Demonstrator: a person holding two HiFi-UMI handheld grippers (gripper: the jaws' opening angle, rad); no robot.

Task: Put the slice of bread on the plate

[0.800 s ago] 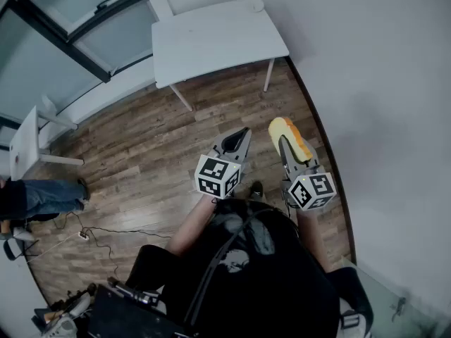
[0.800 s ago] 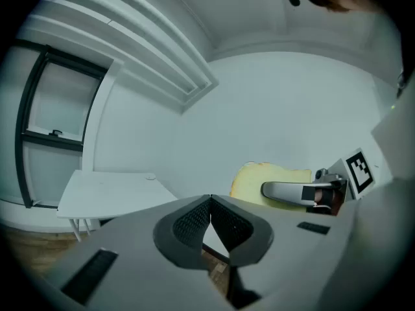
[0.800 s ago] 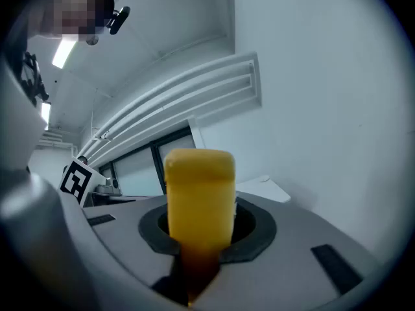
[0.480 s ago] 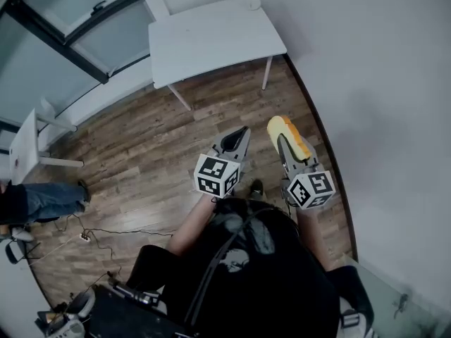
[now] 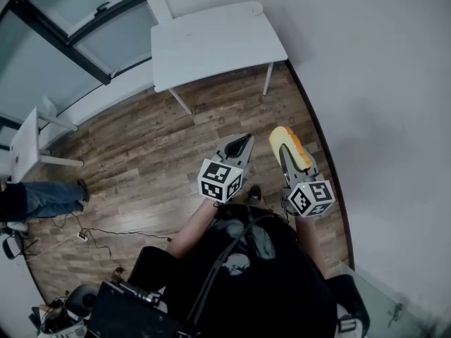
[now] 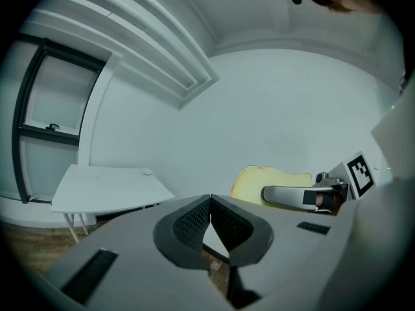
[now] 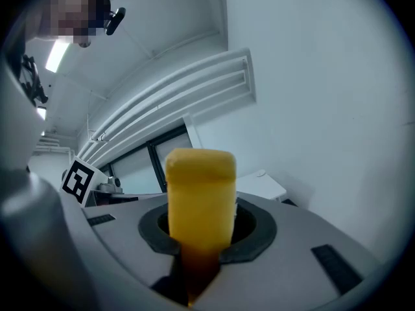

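Well short of the white table (image 5: 211,41), over the wooden floor (image 5: 141,146), the left gripper (image 5: 238,145) has its jaws together, with nothing between them. Beside it, about as far from the table, the right gripper (image 5: 285,152) is clamped on the slice of bread (image 7: 200,193), which stands on edge. A small round white thing (image 5: 254,8) lies at the table's far corner.

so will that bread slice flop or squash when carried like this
Probably not floppy: the bread slice sticks straight out of the right gripper without drooping. Likely light, since a grip on one end carries it. Its thick, soft-looking body may dent where clamped.
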